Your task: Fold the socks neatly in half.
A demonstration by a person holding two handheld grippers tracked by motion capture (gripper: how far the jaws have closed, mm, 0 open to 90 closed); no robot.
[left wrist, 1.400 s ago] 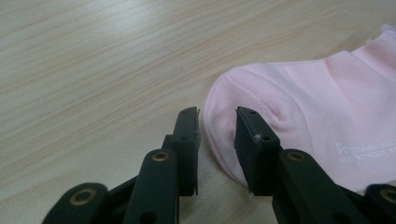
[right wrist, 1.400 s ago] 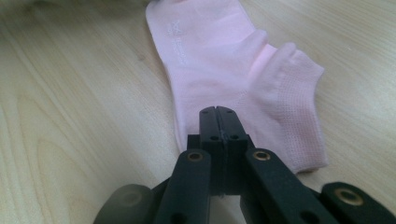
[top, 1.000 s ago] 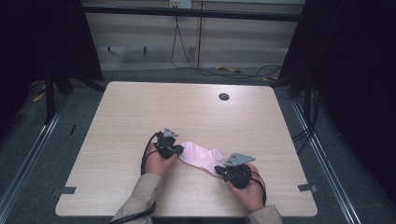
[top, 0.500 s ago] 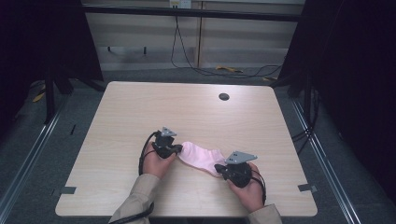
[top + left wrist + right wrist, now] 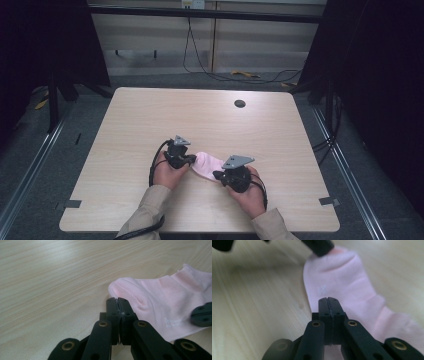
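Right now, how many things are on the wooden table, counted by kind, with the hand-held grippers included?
Pink fabric sock: 1
Black two-jaw grippers: 2, the left gripper and the right gripper, each with jaws closed at an edge of the sock
Total: 3, all on the light wooden table

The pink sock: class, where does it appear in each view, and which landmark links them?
High view: pink sock lies near the front of the table, between both grippers.
Left gripper view: right half.
Right gripper view: centre to lower right.
Shared landmark: the light wooden table.
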